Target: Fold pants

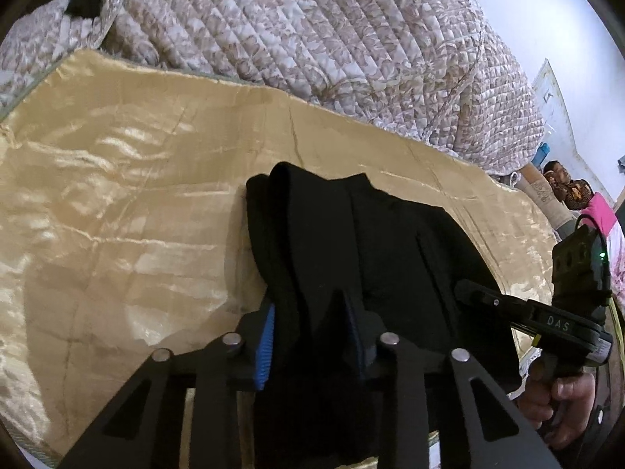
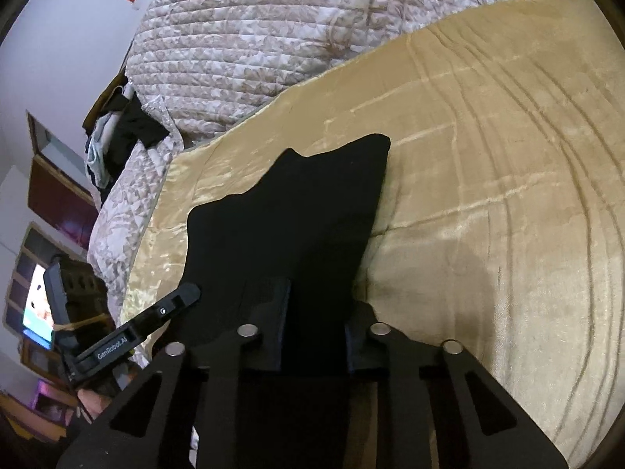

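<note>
The black pants [image 1: 351, 234] lie bunched on a golden satin sheet [image 1: 136, 195], folded into a thick strip. In the left wrist view my left gripper [image 1: 312, 328] is shut on the near end of the pants, and dark cloth fills the gap beside its blue pad [image 1: 267, 348]. In the right wrist view my right gripper [image 2: 318, 320] is shut on the near edge of the pants [image 2: 297, 215], which spread away over the sheet [image 2: 488, 195]. Each view also shows the other gripper at the pants' side: the right gripper [image 1: 474, 293] and the left gripper [image 2: 183, 297].
A quilted floral blanket [image 1: 312, 31] is heaped along the far side of the sheet. A pile of clothes [image 2: 121, 133] sits at its end. A person's hand [image 1: 562, 402] holds the right gripper's handle. A lit screen [image 2: 37, 312] and wooden furniture stand beyond the bed.
</note>
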`<state>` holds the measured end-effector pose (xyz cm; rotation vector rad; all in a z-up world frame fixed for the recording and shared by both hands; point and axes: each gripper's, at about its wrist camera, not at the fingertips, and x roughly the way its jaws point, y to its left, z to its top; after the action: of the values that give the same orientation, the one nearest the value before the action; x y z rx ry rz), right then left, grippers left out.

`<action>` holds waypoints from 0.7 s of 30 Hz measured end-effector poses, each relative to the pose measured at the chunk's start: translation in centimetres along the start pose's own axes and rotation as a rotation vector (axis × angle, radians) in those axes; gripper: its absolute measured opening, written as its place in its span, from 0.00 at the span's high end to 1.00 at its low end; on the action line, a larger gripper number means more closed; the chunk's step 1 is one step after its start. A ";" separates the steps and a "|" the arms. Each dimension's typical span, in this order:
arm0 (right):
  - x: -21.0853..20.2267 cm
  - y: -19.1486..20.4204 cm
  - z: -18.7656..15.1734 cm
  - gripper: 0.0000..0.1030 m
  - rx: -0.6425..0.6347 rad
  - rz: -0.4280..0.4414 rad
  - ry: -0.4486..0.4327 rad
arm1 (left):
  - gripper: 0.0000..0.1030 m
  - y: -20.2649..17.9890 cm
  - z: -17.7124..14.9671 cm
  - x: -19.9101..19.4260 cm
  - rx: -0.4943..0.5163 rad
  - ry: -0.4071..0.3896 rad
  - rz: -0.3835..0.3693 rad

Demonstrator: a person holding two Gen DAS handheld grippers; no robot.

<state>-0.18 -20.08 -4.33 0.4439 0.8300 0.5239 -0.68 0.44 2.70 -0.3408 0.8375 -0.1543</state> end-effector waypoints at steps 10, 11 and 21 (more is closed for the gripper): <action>-1.9 3.8 1.5 0.84 -0.071 0.033 -0.056 | 0.76 -1.3 3.3 -2.1 0.067 -0.048 -0.011; -1.9 4.1 1.8 0.84 -0.076 0.037 -0.060 | 0.75 -1.2 4.1 -2.1 0.075 -0.052 -0.008; 2.1 5.3 8.5 0.84 -0.117 0.039 -0.053 | 0.75 1.7 11.0 1.7 0.115 -0.076 0.037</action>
<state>6.21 -16.05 2.54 0.3658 0.7371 0.5908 8.71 4.10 7.69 -0.2222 0.7562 -0.1535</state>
